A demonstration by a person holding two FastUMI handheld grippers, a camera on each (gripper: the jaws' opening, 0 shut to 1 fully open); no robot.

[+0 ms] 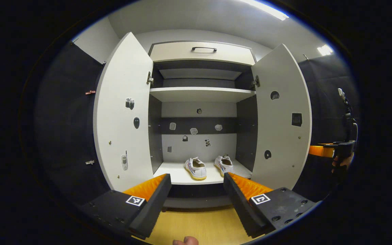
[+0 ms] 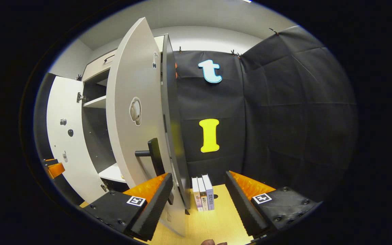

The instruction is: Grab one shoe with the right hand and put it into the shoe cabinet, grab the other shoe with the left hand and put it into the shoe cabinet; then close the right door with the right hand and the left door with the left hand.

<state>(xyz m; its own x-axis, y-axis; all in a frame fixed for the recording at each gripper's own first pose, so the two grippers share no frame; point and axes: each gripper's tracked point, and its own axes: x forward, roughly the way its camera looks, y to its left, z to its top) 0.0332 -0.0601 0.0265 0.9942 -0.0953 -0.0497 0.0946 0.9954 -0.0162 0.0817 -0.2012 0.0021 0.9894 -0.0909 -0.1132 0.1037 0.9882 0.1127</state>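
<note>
Both shoes (image 1: 209,167) in cabinet, bottom shelf (image 1: 179,175) | right door (image 2: 131,112) open, stiff, swings light; push nr handle (image 2: 153,153) | right hand-held gripper (image 2: 198,195) released, at door edge | left hand-held gripper (image 1: 197,192) released, clear.

The shoe cabinet (image 1: 201,93) is white with dark grey inner side walls and a grey band across its back. Both shoes (image 1: 196,168) (image 1: 224,164) are white with yellowish soles and what look like blue-red side stripes. At 6 o'clock the floor (image 1: 202,226) is pale wood.
</note>
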